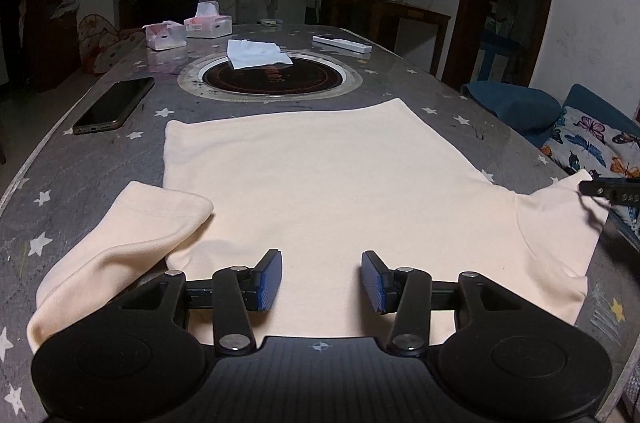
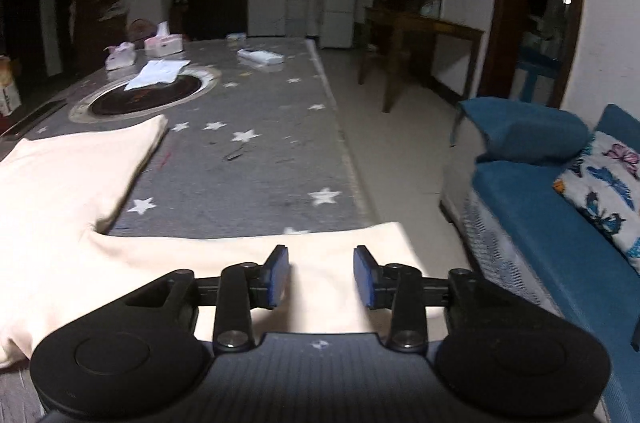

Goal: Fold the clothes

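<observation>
While above the shirt, left gripper and right gripper part-open (empty).

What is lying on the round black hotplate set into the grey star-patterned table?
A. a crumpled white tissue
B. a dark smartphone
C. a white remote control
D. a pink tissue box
A: the crumpled white tissue lies across the far rim of the round black hotplate, while the dark smartphone, the white remote control and the pink tissue box all lie on the tabletop beside it.
</observation>
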